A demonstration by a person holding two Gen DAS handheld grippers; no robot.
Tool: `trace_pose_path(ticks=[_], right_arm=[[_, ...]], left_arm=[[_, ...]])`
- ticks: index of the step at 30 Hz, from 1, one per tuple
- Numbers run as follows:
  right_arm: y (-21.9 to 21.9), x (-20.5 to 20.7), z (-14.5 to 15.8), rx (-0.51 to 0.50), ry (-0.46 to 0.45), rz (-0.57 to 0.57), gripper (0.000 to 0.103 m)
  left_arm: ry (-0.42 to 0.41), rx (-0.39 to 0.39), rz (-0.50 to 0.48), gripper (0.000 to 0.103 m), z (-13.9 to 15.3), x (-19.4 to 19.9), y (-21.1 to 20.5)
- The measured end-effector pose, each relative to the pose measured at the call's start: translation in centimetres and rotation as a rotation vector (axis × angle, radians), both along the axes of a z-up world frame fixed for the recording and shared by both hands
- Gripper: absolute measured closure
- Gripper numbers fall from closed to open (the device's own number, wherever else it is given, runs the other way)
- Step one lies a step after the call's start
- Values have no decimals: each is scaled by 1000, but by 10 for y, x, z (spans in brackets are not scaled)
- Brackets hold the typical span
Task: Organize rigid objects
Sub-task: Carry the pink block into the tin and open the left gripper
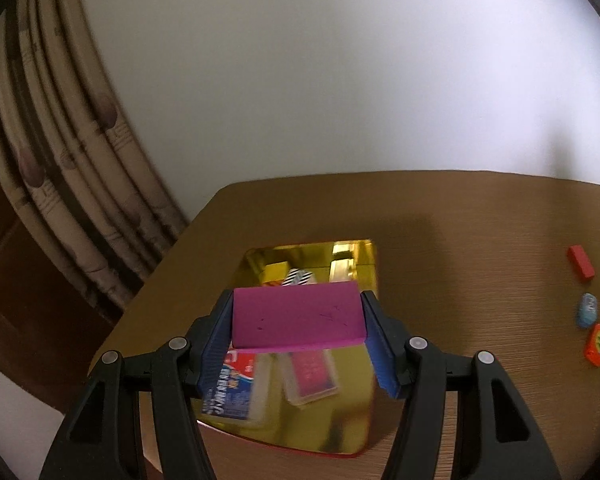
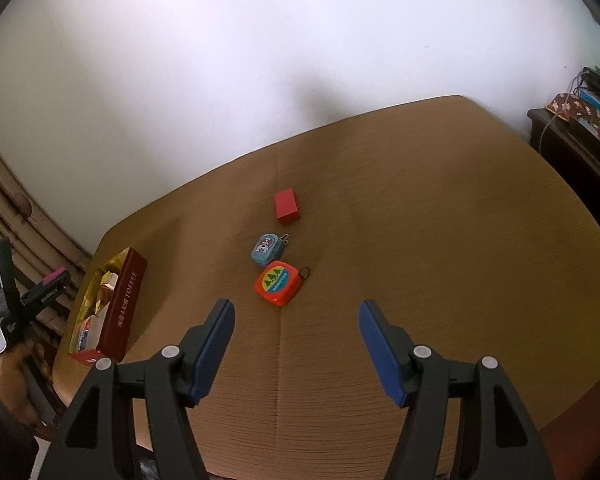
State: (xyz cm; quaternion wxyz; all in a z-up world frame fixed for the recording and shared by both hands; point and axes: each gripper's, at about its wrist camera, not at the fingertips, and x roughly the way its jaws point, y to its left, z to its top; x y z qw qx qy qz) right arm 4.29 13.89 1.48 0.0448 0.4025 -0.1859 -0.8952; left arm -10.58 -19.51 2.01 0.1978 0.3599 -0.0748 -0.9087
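My left gripper [image 1: 298,316] is shut on a flat magenta block [image 1: 296,316], its blue pads pressed on both short ends, and it hangs above a gold-lined box [image 1: 352,428]. The box holds a blue-and-red carton [image 1: 230,388], a pink-labelled clear case [image 1: 312,376] and small yellow packets [image 1: 278,272]. In the right wrist view the same box [image 2: 126,300] shows its red side at the table's left edge, with the left gripper [image 2: 56,280] and block beside it. My right gripper [image 2: 296,316] stands open and empty, just short of an orange tape measure [image 2: 278,282], a blue keychain pouch [image 2: 266,250] and a red block [image 2: 287,206].
A brown table [image 2: 420,240] stands against a white wall. A patterned curtain [image 1: 60,140] hangs at the left. A dark cabinet [image 2: 572,148] with clutter stands at the far right. A hand [image 2: 12,372] holds the left gripper's grip off the table's left edge.
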Motion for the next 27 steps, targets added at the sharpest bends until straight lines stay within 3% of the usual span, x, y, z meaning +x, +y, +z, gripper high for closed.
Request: trace_pose_path(ticks=[16,21,25,27], right_arm=[[-7,-2,-9,21,-21,17,37],[-9,-4,-11,26,-28,19,37],[-13,-6,-15,39,-36,26,37],[-16,-7,-16,46,-40,31,37]], left_arm=[[-69,10,95,46,-34,-2,-49],[-87,56,119,46,-40,-4,-69],[-91,191,115,46,-41,-8,-92],[-98,212,118,46,-42,-14,-100]])
